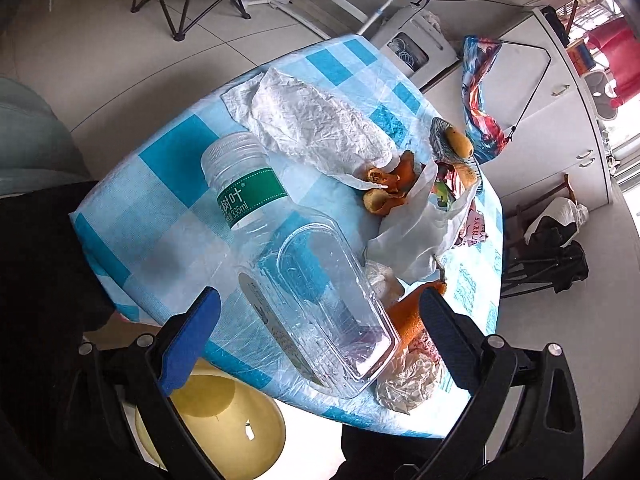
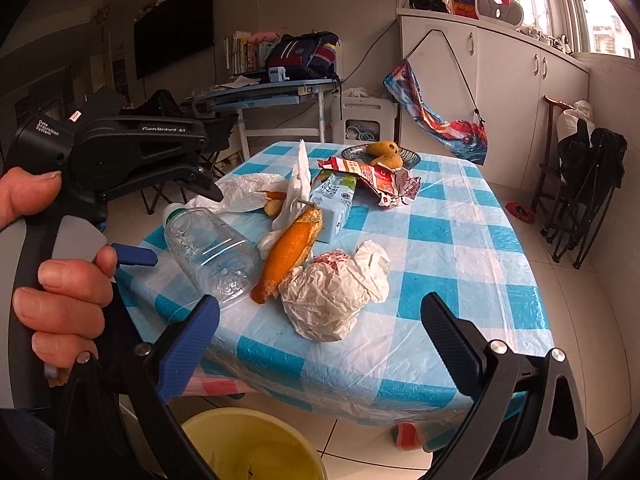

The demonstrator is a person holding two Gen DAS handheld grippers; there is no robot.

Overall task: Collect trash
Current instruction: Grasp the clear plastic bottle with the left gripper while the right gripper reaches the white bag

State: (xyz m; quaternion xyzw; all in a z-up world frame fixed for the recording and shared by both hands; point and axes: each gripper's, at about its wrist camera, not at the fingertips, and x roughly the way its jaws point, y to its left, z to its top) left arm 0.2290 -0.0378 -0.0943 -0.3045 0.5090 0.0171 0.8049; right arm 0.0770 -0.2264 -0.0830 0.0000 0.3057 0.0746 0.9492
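2 spread claws, bottle (image 1: 296, 264) near table edge (image 1: 360, 420)

Left gripper (image 1: 320, 320) jaws spread wide; right gripper (image 2: 320, 320) likewise; hand (image 2: 60, 264) grips left handle.

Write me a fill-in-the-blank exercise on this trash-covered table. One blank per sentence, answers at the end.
1. The clear plastic bottle lies on its ____ on the checked tablecloth.
2. The bottle's label band is coloured ____.
3. The bucket on the floor below the table edge is ____.
4. Both the left gripper and the right gripper are ____, holding nothing.

Answers: side; green; yellow; open
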